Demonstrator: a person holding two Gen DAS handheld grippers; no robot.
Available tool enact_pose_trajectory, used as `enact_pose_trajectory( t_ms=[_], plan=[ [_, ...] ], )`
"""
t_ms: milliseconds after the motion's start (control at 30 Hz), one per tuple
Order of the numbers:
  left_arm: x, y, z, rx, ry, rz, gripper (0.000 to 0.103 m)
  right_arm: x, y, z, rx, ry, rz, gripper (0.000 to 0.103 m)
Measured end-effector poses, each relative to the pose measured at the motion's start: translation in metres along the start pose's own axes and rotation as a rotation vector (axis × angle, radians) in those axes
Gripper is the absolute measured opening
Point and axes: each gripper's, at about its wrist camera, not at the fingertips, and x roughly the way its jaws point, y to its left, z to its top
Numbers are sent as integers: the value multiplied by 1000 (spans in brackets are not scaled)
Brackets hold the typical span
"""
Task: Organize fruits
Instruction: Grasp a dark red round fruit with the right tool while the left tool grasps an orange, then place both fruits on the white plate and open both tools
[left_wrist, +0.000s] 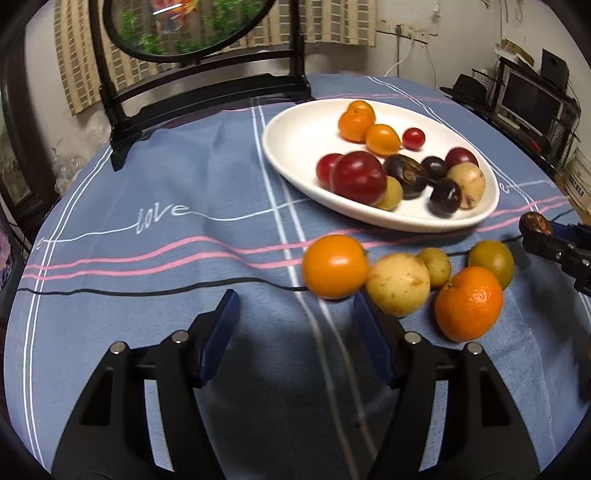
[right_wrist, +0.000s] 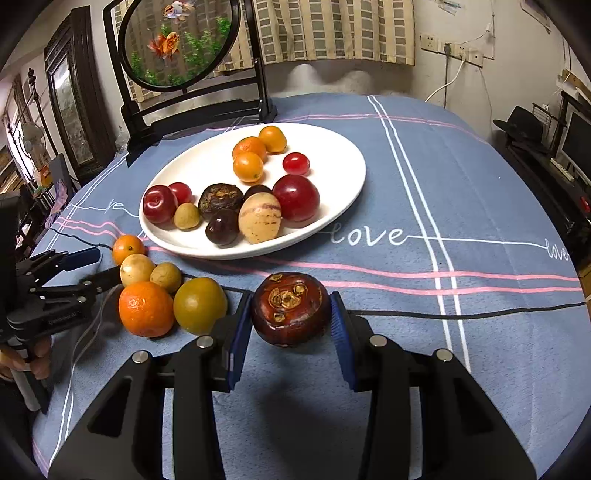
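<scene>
Two right fingers (right_wrist: 240, 332) clamp dark brown fruit (right_wrist: 291, 309) between.

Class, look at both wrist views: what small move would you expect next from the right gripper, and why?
Probably carry the dark brown fruit forward to the white plate. The right gripper is shut on it above the cloth, and similar dark fruit already lies on the plate.

The tablecloth (right_wrist: 461, 177) is matt woven cloth. The plate (right_wrist: 332, 147) looks like glazed ceramic — smooth and glossy. The red plum (right_wrist: 295, 197) shines; the orange (right_wrist: 146, 309) near the cloth's left edge is pebbled. The dark fruit (right_wrist: 291, 309) looks rough-scarred — faintly glossy.
</scene>
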Motion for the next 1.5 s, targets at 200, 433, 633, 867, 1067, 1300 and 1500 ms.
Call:
enact_pose_trajectory(
  t_ms=[200, 433, 633, 867, 1067, 1300, 1500],
  plan=[
    [8, -7, 10, 9, -17, 22, 65, 2, 5, -1, -7, 13, 14, 41],
    [11, -13, 22, 23, -72, 21, 54, 4, 1, -1, -3, 29, 31, 41],
    [6, -24, 16, 54, -66, 7, 39, 0, 3, -1, -11, 23, 41, 41],
    [-10, -13, 14, -3, -59, -50, 39, -4, 2, 0, -9, -5, 41, 42],
    [-38, -11, 20, -42, -115, -91, 39, -13, 5, 1, -5, -49, 61, 42],
    [-60, -22, 37, -18, -181, -132, 39, -27, 13, 5, -8, -129, 60, 42],
    [-44, -36, 78, 8, -190, -130, 39, -34, 43, 31, -125, -175, 60, 42]
  ],
)
